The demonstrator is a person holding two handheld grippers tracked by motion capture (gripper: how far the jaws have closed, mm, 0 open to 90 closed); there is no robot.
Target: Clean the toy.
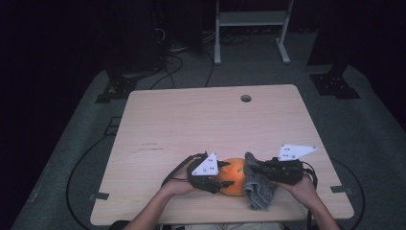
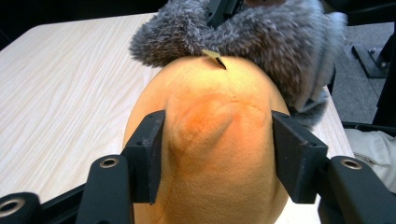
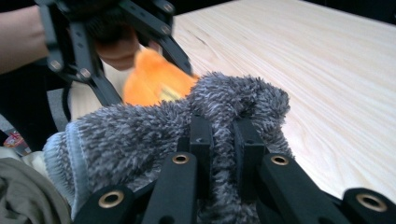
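My left gripper (image 1: 221, 173) clamping the orange plush toy (image 1: 233, 176) at lower centre of the wooden table (image 1: 191, 124), my right gripper (image 1: 252, 167) pinching the grey fuzzy cloth (image 1: 258, 189) beside it, touching the toy

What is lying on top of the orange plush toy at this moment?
A fuzzy grey cloth, pinched by the right gripper, drapes over the far end of the orange plush toy. The left gripper clamps the toy's sides. The part under the cloth is hidden.

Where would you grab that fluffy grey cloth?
By a bunched fold at its top, from above. The cloth is soft and drapes against the orange toy, so a pinched fold holds best, as the right gripper shows.
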